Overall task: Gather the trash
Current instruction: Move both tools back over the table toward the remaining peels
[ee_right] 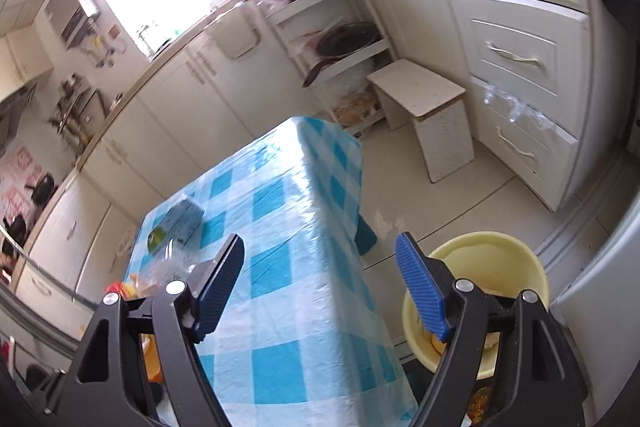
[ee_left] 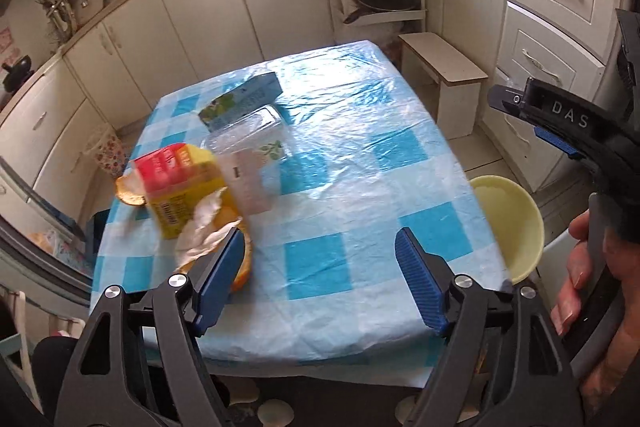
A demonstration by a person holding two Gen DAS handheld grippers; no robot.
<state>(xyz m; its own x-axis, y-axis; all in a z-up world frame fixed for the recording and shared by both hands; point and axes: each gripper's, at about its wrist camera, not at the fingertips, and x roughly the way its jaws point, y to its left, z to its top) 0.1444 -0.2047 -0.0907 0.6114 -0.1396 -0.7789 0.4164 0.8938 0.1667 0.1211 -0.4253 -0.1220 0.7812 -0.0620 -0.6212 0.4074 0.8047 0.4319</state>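
Observation:
Trash lies on the left of the blue checked table [ee_left: 340, 155]: a yellow and red carton [ee_left: 180, 187], a crumpled white tissue [ee_left: 204, 227] over orange peel [ee_left: 244, 267], a piece of bread [ee_left: 130, 193], a clear plastic tray [ee_left: 248, 135] and a blue box [ee_left: 244, 99]. A pale yellow bucket [ee_left: 512, 223] stands on the floor at the table's right edge. My left gripper [ee_left: 320, 263] is open and empty above the near table edge, its left finger by the peel. My right gripper [ee_right: 320, 267] is open and empty, between table [ee_right: 288, 227] and bucket [ee_right: 480, 267]; scraps lie in the bucket.
Cream cabinets [ee_left: 192, 15] run along the back and right. A small wooden stool [ee_left: 444, 71] stands past the table's right corner. An open shelf holds a dark pan [ee_left: 384, 1]. The floor to the right is tiled [ee_right: 460, 203].

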